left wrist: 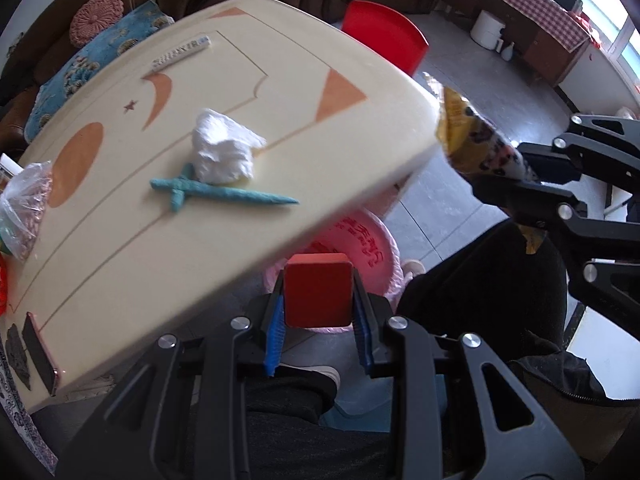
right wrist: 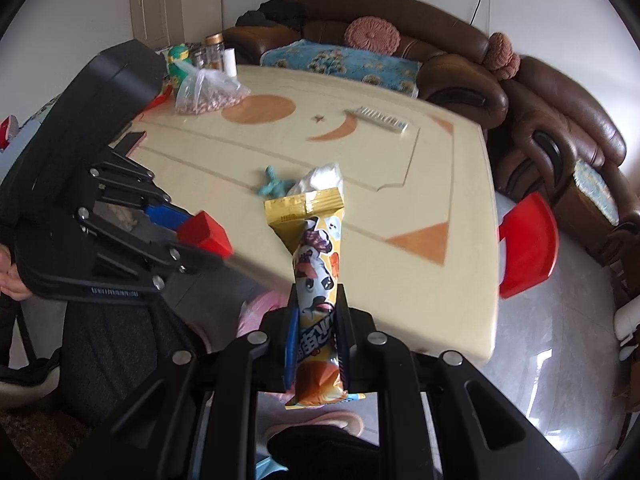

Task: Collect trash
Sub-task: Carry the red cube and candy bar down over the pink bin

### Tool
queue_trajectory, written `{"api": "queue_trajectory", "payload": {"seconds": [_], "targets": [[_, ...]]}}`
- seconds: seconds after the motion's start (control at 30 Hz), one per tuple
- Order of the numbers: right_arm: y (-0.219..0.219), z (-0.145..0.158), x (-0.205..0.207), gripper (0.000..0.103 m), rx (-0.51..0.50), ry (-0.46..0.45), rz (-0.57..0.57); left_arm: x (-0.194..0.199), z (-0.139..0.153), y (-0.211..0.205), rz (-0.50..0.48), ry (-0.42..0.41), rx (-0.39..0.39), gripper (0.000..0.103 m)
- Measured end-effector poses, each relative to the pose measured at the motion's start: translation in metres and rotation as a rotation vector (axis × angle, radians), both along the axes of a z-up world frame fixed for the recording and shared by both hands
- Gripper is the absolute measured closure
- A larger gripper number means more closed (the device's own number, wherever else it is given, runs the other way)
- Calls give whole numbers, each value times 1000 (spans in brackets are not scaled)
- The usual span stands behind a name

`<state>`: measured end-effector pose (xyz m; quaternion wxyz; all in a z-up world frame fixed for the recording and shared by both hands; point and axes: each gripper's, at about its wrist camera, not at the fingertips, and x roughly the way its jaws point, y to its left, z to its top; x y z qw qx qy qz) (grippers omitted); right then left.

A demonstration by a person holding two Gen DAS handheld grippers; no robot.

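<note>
We see the left gripper (left wrist: 318, 300) angled steeply down, clenched on a red block (left wrist: 318, 295) above the pink bin (left wrist: 372, 240); the right gripper (right wrist: 316, 336) clamps a snack wrapper (right wrist: 316, 280) beside the table (right wrist: 460, 280).

glossy foil wrapper (right wrist: 318, 276); crumpled paper tissue (left wrist: 224, 152); smooth cream table (left wrist: 280, 80)
</note>
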<state>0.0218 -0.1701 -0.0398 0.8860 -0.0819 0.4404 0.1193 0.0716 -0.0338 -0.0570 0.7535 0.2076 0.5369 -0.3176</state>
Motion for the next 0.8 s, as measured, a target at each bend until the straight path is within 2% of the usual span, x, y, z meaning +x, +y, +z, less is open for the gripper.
{"api": "queue_trajectory", "payload": {"seconds": [0.37,0.63,0.8], "targets": [[5,-54,-7,87,30,66,-12,-19,-47,-3,-10,15,7,73],[5,-109,-10,87,64,135,-46,-26,-110,-9,-9,88,7,73],[0,-147,-5,87,100,190,-87,-22,-143,-9,30,130,-12,74]]}}
